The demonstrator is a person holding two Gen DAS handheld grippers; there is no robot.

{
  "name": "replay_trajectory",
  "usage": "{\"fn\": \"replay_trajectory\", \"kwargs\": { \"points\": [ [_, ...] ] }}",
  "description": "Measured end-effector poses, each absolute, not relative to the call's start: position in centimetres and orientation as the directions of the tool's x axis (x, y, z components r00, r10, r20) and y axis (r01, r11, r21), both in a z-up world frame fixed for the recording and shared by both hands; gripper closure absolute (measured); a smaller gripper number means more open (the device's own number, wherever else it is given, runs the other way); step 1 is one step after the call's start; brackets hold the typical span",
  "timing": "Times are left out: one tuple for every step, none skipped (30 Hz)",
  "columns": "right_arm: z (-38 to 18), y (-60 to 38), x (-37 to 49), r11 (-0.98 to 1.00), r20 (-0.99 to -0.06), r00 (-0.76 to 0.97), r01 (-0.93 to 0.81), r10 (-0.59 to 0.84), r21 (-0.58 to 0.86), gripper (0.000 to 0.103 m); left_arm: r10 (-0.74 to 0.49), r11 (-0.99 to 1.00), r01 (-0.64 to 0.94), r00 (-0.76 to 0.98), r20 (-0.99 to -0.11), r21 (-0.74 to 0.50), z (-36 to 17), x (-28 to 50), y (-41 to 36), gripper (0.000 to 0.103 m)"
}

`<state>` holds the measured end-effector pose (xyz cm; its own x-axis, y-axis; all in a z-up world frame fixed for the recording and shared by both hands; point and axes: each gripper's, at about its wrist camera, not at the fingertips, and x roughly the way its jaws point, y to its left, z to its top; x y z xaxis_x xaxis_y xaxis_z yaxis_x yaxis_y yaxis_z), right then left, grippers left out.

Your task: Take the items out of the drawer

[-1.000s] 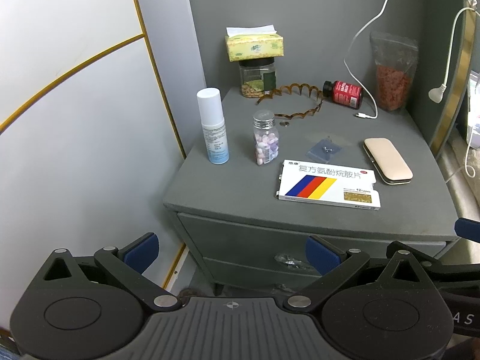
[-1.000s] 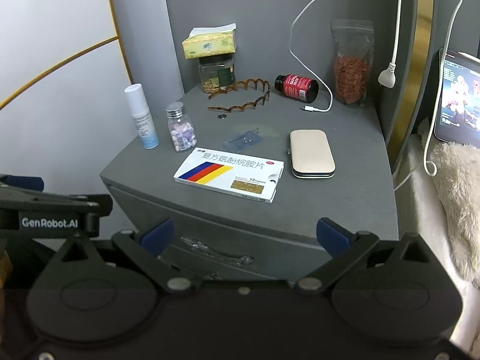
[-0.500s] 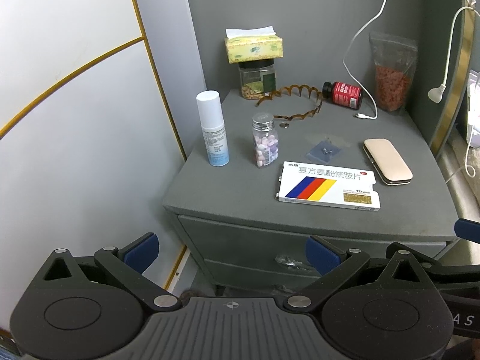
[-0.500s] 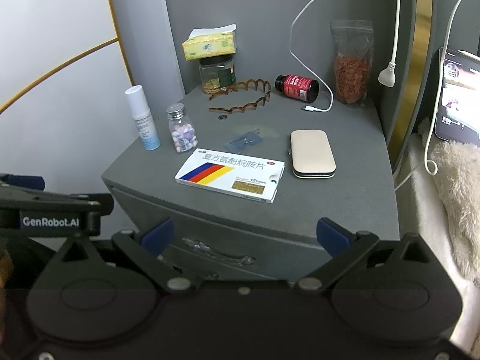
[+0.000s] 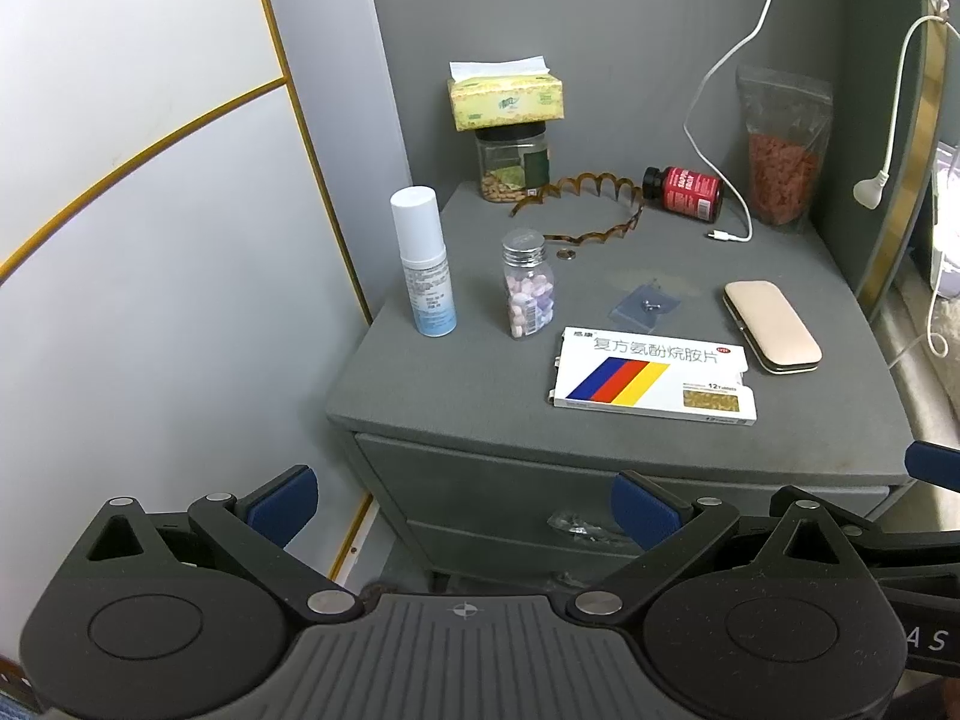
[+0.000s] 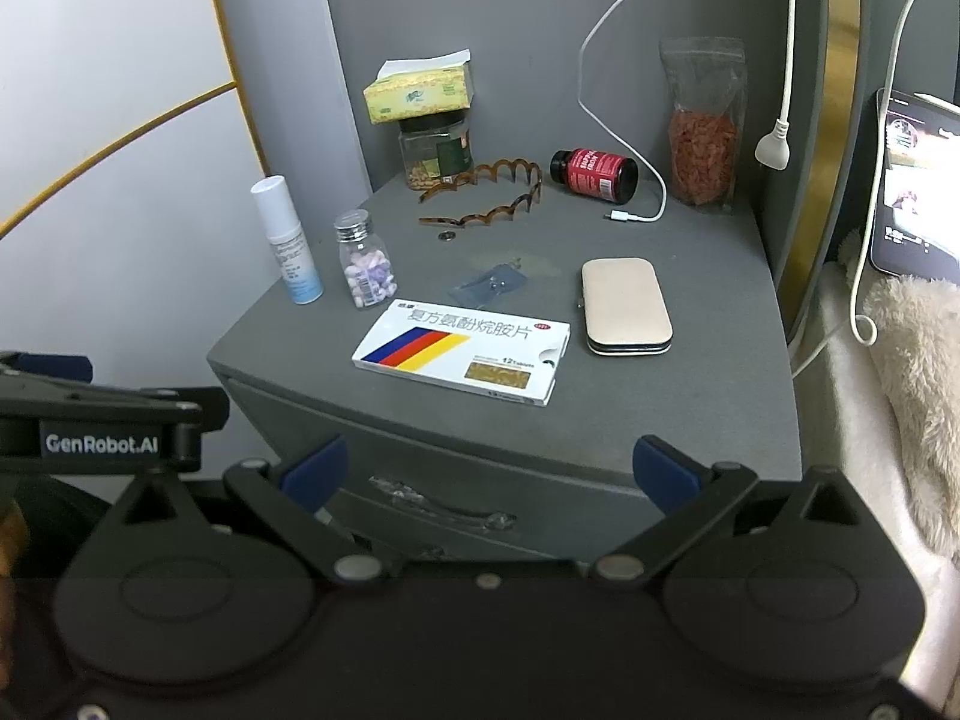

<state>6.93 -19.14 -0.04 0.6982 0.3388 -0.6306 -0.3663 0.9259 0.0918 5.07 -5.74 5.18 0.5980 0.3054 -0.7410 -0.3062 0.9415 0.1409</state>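
Left gripper (image 5: 462, 501): fingers spread wide, holding nothing, hovering in front of the nightstand.
Right gripper (image 6: 489, 474): fingers spread apart too, empty, just short of the drawer front.
Drawer (image 6: 456, 495): shut, at 6 o'clock below the nightstand (image 6: 690, 414) top; clear handle (image 6: 441, 501) on its face.
Medicine box (image 6: 462, 351): lies flat near the front edge.
Beige case (image 6: 624, 306): at 3 o'clock from the box, just beside it.
Pill bottle (image 6: 363, 267): upright at 10 o'clock from the box, with the spray bottle (image 6: 287, 240) beside it.
Tissue box (image 6: 420, 93): atop a jar (image 6: 435, 153) at the back.
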Motion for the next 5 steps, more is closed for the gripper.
{"fn": "replay_trajectory", "kwargs": {
  "points": [
    [-0.04,-19.15,6.94,0.926,-0.630,0.698,-0.366,0.339,0.093,0.000,0.306,0.941,-0.306,0.599,-0.740,0.142,5.22,5.00,-5.71,0.000],
    [-0.04,-19.15,6.98,0.926,-0.631,0.697,-0.367,0.340,0.094,0.000,0.307,0.941,-0.306,0.600,-0.739,0.143,5.26,4.93,-5.68,0.000],
    [-0.05,-19.15,7.00,0.925,-0.631,0.697,-0.367,0.341,0.095,0.000,0.308,0.941,-0.306,0.601,-0.737,0.144,5.30,4.86,-5.65,0.000],
    [-0.04,-19.16,7.00,0.926,-0.630,0.698,-0.367,0.341,0.095,0.000,0.308,0.941,-0.305,0.600,-0.738,0.145,5.29,4.88,-5.68,0.000],
    [-0.04,-19.17,7.01,0.926,-0.630,0.698,-0.366,0.340,0.094,0.000,0.307,0.941,-0.305,0.599,-0.740,0.144,5.30,4.85,-5.64,0.000]
  ]
}}
